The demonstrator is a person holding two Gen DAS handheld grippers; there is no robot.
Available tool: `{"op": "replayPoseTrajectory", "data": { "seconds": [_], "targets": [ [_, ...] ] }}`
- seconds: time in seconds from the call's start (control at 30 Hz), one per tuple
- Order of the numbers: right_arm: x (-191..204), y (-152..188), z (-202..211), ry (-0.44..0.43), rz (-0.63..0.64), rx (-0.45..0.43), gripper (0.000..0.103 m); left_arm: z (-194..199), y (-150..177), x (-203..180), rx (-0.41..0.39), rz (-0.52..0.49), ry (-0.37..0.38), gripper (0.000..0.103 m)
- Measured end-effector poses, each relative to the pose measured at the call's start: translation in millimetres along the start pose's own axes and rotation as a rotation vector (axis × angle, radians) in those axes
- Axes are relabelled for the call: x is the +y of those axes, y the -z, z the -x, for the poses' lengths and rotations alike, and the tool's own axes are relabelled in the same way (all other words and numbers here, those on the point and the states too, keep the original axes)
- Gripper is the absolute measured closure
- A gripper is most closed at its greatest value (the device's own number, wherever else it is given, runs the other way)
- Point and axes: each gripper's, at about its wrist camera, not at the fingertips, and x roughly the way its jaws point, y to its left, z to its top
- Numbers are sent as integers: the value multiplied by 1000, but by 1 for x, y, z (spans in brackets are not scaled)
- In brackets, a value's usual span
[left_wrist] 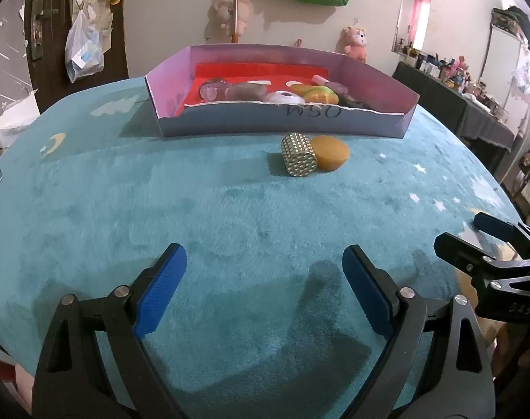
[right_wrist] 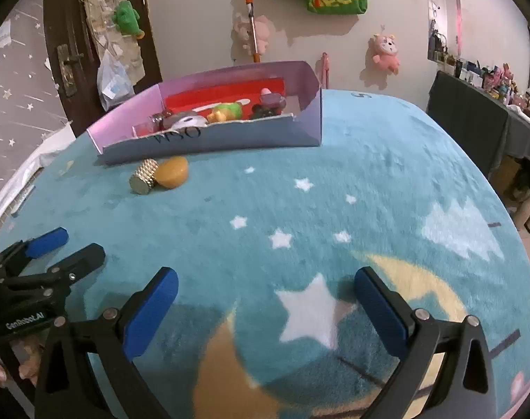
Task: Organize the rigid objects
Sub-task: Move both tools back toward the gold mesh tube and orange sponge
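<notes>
Both wide apart and empty, left gripper point(left_wrist: 264, 291) and right gripper point(right_wrist: 266, 309), short of the box point(left_wrist: 282, 124), already part-filled; studded cylinder point(left_wrist: 298, 154) and amber puck point(left_wrist: 331, 152) outside its front wall.

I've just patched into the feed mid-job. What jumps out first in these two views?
The shallow cardboard box at the far side of the teal blanket, already holding several small items, draws the eye. Just in front of it lie a studded gold cylinder on its side and, touching it, an orange-brown puck, both outside the box. Nearer, the left hand-held gripper and the right hand-held gripper stand open and empty.
</notes>
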Motion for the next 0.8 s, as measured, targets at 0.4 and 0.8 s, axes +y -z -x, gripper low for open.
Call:
{"op": "replayPoseTrajectory", "data": {
  "seconds": [0.4,0.8],
  "targets": [
    [3,-5,-3,17,3,20,0,-2,-8,2,14,6,18,11],
    [-10,-43,-20,15,-5,54,0,-39,-68,1,80,13,25,11]
  ]
}}
